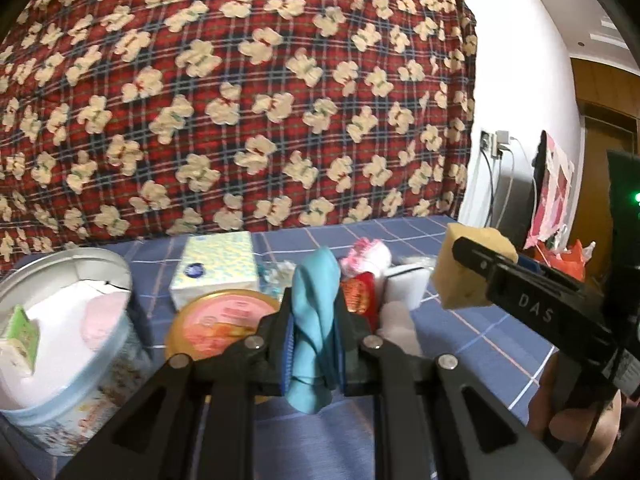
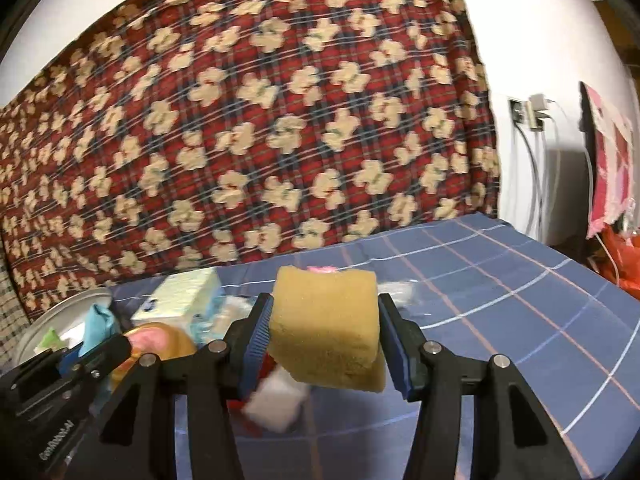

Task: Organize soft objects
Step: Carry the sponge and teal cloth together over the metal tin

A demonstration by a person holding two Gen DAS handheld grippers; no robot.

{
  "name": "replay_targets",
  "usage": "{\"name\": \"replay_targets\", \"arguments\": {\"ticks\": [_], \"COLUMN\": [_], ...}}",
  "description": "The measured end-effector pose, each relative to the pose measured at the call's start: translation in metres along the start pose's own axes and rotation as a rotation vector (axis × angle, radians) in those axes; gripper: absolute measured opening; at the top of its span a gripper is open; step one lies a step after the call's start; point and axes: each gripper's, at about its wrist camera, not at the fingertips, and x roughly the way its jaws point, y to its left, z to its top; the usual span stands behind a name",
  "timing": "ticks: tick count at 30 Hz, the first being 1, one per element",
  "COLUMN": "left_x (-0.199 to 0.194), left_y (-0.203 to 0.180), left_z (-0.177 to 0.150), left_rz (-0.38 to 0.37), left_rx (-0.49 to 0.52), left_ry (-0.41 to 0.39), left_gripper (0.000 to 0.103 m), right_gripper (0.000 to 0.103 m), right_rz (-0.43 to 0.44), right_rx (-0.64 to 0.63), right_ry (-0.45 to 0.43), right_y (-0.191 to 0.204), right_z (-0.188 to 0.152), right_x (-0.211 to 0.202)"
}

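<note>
Left claw [image 1: 312, 344] was clamped on a teal cloth [image 1: 314, 312], right claw [image 2: 324, 340] squeezing a yellow sponge [image 2: 326, 328], both lifted off the bed. The open tin [image 1: 68, 344] sat to the left, so the left claw was nearer, though the blur makes it hard to say by how much.

The left tongs [image 1: 313, 336] are closed tight, their blue-padded fingers [image 1: 286, 354] pinching a teal cloth [image 1: 314, 312] held above the bed's near edge. The right tongs [image 2: 325, 344] clamp a yellow sponge [image 2: 326, 328] between their pads, more widely spread, and sit level beside the left ones. Part of a bare hand [image 1: 576, 420] shows beneath the right tongs' black body.
</note>
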Motion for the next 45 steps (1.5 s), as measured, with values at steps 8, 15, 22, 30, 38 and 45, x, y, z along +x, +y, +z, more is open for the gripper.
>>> {"name": "replay_targets", "arguments": {"ticks": [8, 15, 22, 30, 38, 45], "left_x": [-0.014, -0.027, -0.040, -0.060, -0.077, -0.082], "left_y": [0.039, 0.073, 0.103, 0.141, 0.184, 0.215], "left_z": [0.000, -0.001, -0.005, -0.005, -0.008, -0.014], "left_rz": [0.078, 0.142, 0.203, 0.279, 0.406, 0.490], "left_rx": [-0.036, -0.083, -0.114, -0.148, -0.184, -0.215], "left_ry": [-0.005, -0.005, -0.009, -0.025, -0.049, -0.045], "left_gripper": [0.014, 0.014, 0.014, 0.014, 0.014, 0.014], "right_gripper": [0.054, 0.054, 0.054, 0.054, 0.054, 0.054], "right_rz": [0.087, 0.153, 0.211, 0.295, 0.375, 0.428], "right_rx": [-0.039, -0.068, -0.093, -0.126, -0.156, -0.171], "right_ry": [0.000, 0.004, 0.003, 0.007, 0.013, 0.017], "right_y": [0.052, 0.093, 0.129, 0.178, 0.227, 0.262], "right_z": [0.000, -0.005, -0.008, -0.009, -0.017, -0.024], "right_x": [0.000, -0.003, -0.007, -0.007, -0.004, 0.000]}}
